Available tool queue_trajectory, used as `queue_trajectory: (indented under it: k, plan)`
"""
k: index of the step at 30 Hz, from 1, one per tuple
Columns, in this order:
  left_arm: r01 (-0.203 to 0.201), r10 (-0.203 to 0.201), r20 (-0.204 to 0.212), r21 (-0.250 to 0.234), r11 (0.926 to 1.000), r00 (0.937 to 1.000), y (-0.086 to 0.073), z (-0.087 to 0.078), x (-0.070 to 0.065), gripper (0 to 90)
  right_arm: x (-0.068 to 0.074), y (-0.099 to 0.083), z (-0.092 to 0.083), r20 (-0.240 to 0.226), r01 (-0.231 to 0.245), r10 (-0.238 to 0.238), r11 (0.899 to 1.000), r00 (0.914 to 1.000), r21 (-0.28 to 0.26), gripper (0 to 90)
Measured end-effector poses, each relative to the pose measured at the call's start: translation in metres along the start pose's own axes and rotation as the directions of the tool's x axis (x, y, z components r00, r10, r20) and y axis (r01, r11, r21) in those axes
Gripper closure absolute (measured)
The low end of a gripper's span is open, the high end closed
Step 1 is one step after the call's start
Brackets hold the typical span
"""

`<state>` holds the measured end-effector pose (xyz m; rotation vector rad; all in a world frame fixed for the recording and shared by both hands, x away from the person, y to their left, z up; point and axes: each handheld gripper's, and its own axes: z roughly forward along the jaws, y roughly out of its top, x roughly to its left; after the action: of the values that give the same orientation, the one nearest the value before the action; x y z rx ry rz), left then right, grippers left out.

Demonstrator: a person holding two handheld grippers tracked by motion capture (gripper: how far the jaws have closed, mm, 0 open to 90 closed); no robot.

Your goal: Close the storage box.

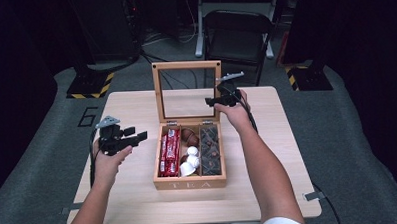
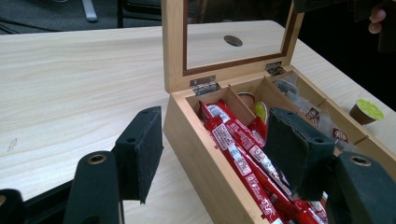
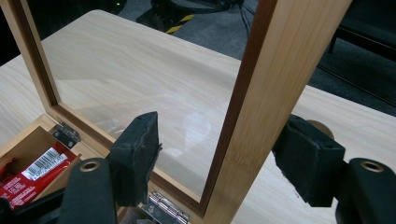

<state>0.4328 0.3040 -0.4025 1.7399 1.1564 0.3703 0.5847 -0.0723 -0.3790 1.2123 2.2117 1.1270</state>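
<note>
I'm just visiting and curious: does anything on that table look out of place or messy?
One thing: a small brown pod with a green top sits loose on the table, outside the wooden tea box, while the other items lie sorted in its compartments. Nothing looks spilled or damaged.

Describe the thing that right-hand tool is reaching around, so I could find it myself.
On the pale wooden table stands a box marked TEA. Its lid stands upright at the back. Unlike the packed compartments below, it is a bare wooden frame around a clear pane; the right gripper straddles its right edge.
</note>
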Motion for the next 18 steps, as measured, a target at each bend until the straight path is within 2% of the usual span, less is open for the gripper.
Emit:
queue_trajectory:
  k: [4,7,11,13,16,18]
  plan:
    - [0.001,-0.001,0.0,-0.002,1.0,1.0,0.0,-0.0002,0.0001,36.8,0.0018,0.0012,0.0005,0.006,-0.016,0.016,1.0,0.9999,0.008,33.9]
    - [0.005,-0.005,0.004,-0.001,1.0,1.0,0.0,-0.0003,0.0001,36.8,0.0018,0.0014,-0.0008,0.019,-0.026,0.026,1.0,0.9995,0.012,38.8]
    - [0.01,-0.01,0.009,-0.006,0.9999,0.9999,0.0003,0.0,0.0001,36.9,-0.0019,0.0015,-0.0031,0.021,-0.01,0.01,1.0,0.9997,0.011,44.9]
    - [0.009,-0.009,0.011,-0.008,0.9999,0.9999,0.0004,0.0001,-0.0001,36.9,-0.002,0.0016,-0.0043,0.024,-0.027,0.027,1.0,0.9994,0.015,47.7]
    - [0.008,-0.008,0.009,-0.006,1.0,0.9999,0.0003,0.0006,-0.0001,37.0,-0.0039,0.0018,-0.0055,0.035,-0.017,0.016,1.0,0.9992,0.016,54.4]
    - [0.008,-0.008,0.008,-0.004,1.0,0.9999,0.0002,0.0006,-0.0001,36.9,-0.0045,0.0019,-0.0069,0.046,-0.032,0.031,0.999,0.9985,0.017,60.7]
